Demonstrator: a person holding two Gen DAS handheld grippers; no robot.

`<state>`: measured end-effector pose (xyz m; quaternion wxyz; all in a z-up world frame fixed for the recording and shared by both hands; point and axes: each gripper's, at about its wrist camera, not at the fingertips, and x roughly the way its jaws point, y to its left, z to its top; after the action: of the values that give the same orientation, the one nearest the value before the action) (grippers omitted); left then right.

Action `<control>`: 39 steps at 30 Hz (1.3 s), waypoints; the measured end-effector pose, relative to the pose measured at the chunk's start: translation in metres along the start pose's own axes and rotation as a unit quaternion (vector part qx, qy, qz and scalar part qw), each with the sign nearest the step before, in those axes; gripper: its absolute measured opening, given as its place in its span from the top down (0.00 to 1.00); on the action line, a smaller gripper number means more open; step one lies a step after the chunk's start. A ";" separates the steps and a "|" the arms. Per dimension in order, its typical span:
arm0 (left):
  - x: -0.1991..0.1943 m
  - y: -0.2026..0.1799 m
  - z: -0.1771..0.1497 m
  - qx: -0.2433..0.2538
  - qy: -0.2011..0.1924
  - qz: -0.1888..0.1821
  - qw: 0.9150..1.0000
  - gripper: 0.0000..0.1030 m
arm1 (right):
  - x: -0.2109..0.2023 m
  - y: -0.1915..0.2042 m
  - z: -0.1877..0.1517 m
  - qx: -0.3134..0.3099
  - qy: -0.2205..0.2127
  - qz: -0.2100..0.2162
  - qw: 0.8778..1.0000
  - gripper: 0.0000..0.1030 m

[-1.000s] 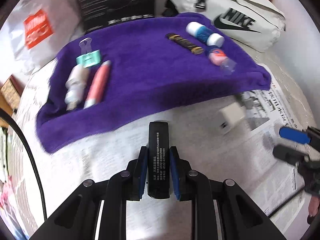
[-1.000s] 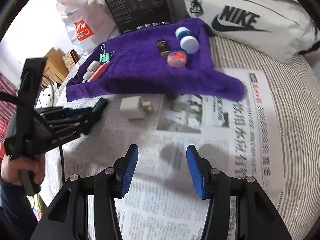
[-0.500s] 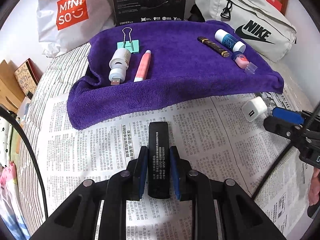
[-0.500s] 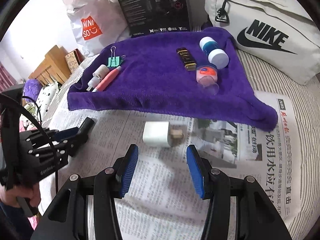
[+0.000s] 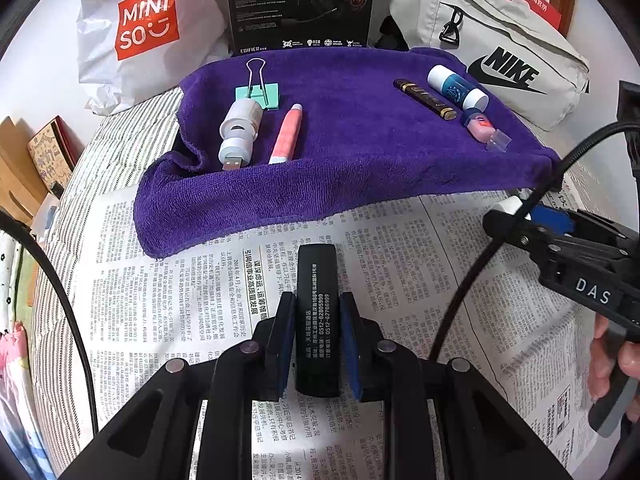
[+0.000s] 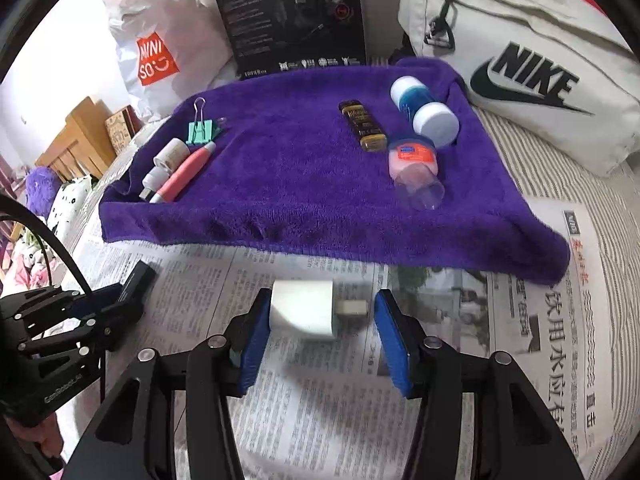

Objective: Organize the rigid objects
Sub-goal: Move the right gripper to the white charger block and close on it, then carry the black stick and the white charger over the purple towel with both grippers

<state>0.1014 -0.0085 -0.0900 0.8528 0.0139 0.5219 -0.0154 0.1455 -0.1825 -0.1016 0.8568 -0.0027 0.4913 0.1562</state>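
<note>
My left gripper [image 5: 316, 312] is shut on a black rectangular stick [image 5: 317, 316] with white print, held just above the newspaper in front of the purple towel [image 5: 340, 176]. My right gripper [image 6: 320, 320] is open with a white charger plug [image 6: 306, 312] lying between its jaws on the newspaper. On the towel's left lie a green binder clip [image 5: 258, 90], a white USB device [image 5: 238, 132] and a pink pen [image 5: 286, 134]. On its right lie a dark gold-banded stick [image 5: 424, 98], a blue-and-white bottle [image 5: 456, 88] and a pink jar [image 5: 482, 128].
Newspaper [image 5: 200, 300] covers a striped bedsheet. Behind the towel stand a Miniso bag [image 5: 140, 28], a black box [image 5: 300, 4] and a white Nike bag [image 5: 492, 48]. Wooden furniture [image 6: 80, 136] is at the far left.
My right gripper has moved forward until the white plug lies between its open jaws. My left gripper, still holding the black stick, has drawn closer to the towel.
</note>
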 end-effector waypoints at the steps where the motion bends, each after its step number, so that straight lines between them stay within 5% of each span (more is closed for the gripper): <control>1: 0.000 0.000 0.000 -0.001 0.000 0.000 1.000 0.79 | 0.001 0.001 0.000 -0.003 -0.001 -0.005 1.000 0.45; 17: -0.002 0.000 -0.002 -0.007 -0.014 0.002 1.000 0.79 | 0.003 0.013 -0.011 -0.044 -0.032 -0.032 0.998 0.39; 22: -0.003 -0.001 -0.003 -0.008 -0.015 0.004 1.000 0.79 | -0.001 0.002 -0.009 -0.016 -0.029 -0.029 0.999 0.57; 26: -0.003 -0.001 -0.003 -0.006 -0.016 0.004 1.000 0.79 | -0.005 -0.008 -0.005 0.005 -0.016 -0.002 1.000 0.58; 39: -0.005 0.002 -0.003 -0.023 -0.018 -0.009 1.000 0.79 | -0.002 0.001 -0.012 -0.042 -0.019 -0.038 0.998 0.57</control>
<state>0.0965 -0.0062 -0.0873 0.8620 -0.0107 0.5066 -0.0119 0.1343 -0.1836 -0.1060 0.8704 -0.0547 0.4675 0.1444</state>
